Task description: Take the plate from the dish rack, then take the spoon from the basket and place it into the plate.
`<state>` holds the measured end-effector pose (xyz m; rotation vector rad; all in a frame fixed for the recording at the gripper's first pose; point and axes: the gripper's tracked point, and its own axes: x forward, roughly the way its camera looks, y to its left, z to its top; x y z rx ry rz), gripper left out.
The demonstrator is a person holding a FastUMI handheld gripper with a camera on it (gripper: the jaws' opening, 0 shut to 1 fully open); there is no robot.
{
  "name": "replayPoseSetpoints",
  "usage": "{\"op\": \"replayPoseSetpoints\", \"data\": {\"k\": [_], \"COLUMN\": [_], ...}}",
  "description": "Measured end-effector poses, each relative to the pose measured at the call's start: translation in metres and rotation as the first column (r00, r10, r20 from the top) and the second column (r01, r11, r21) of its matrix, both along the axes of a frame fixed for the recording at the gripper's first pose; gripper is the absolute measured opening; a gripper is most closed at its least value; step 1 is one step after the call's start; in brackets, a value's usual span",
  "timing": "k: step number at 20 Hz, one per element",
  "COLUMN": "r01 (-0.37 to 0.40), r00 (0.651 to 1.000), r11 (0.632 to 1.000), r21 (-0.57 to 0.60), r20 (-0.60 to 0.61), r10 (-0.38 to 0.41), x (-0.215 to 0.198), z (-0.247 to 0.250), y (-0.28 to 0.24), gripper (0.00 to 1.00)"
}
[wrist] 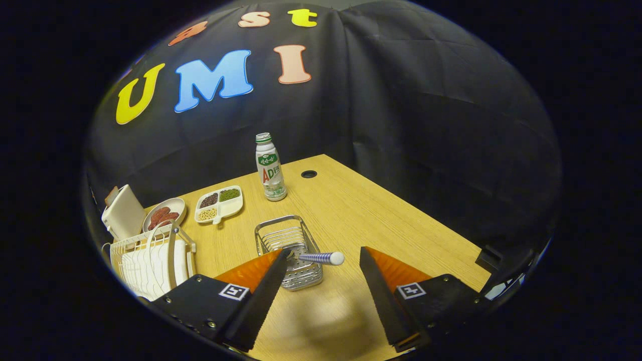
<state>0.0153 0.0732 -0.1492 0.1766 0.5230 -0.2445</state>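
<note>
Gripper [323, 263] fingers wide apart (clamping nothing); the spoon [321, 258] handle juts from the basket [288, 250] between them.

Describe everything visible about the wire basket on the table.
The wire basket is a small rectangular holder of shiny metal, with a wire rim, wire sides and a perforated base. It stands upright on the wooden table, just ahead of the open claw, nearer its left finger. A spoon with a blue-and-white striped handle lies in it, the handle sticking out over the rim toward the right finger.
</note>
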Motion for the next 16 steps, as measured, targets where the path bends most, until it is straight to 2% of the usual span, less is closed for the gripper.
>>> {"op": "replayPoseSetpoints", "data": {"k": [2, 5, 7, 10, 11, 13, 15, 16], "r01": [-0.004, -0.022, -0.039, -0.072, -0.077, -0.100, -0.144, -0.182], "r00": [1.000, 1.000, 0.999, 0.997, 0.997, 0.994, 0.987, 0.978], "r11": [1.000, 1.000, 0.999, 0.997, 0.997, 0.995, 0.989, 0.981], "r21": [-0.003, 0.000, -0.005, 0.009, 0.005, 0.016, 0.044, 0.070], "r20": [-0.006, 0.011, 0.016, 0.026, 0.028, 0.038, 0.083, 0.119], "r10": [0.004, 0.022, 0.039, 0.071, 0.077, 0.099, 0.140, 0.173], "x": [0.009, 0.018, 0.025, 0.028, 0.029, 0.031, 0.033, 0.037], "z": [-0.008, -0.008, -0.011, -0.010, -0.009, -0.005, 0.007, 0.020], "y": [-0.006, -0.010, -0.011, -0.004, -0.005, -0.002, 0.011, 0.023], "gripper": [0.87, 0.87, 0.51, 0.54, 0.48, 0.47, 0.38, 0.26]}}
